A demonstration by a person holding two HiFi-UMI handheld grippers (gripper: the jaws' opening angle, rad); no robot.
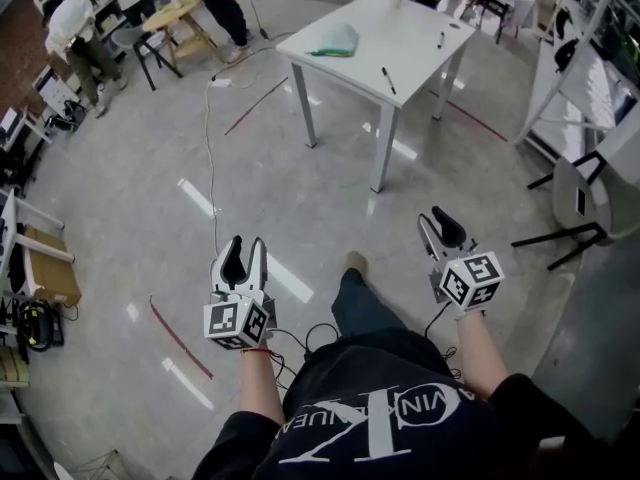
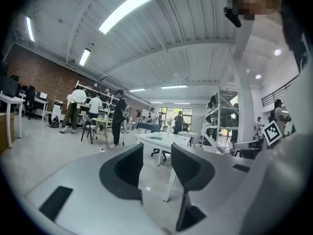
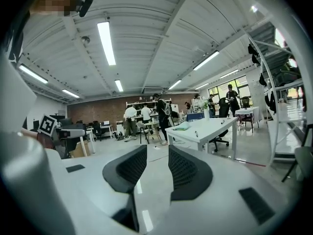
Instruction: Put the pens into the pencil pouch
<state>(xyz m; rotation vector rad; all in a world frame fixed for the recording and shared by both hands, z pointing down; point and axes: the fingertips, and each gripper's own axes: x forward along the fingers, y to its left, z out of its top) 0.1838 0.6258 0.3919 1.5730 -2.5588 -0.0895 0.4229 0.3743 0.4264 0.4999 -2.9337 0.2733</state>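
Left gripper [image 1: 245, 250]: hanging with its jaws spread, nothing sitting between them.
Right gripper [image 1: 440, 230]: gaping likewise and carrying nothing.
Pens [image 1: 388, 80]: two are lying on the table [image 1: 410, 38], well ahead of both grippers and apart from each other.
Pouch [image 1: 337, 40]: resting on the same table, beyond the nearer pen.
Handling: the pens are looking light, stiff and prone to rolling, so pinching across mid-barrel seems safest. The pouch is looking soft and floppy, so an edge probably needs holding.

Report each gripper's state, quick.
Left gripper: open, nothing between its jaws.
Right gripper: open, nothing between its jaws.
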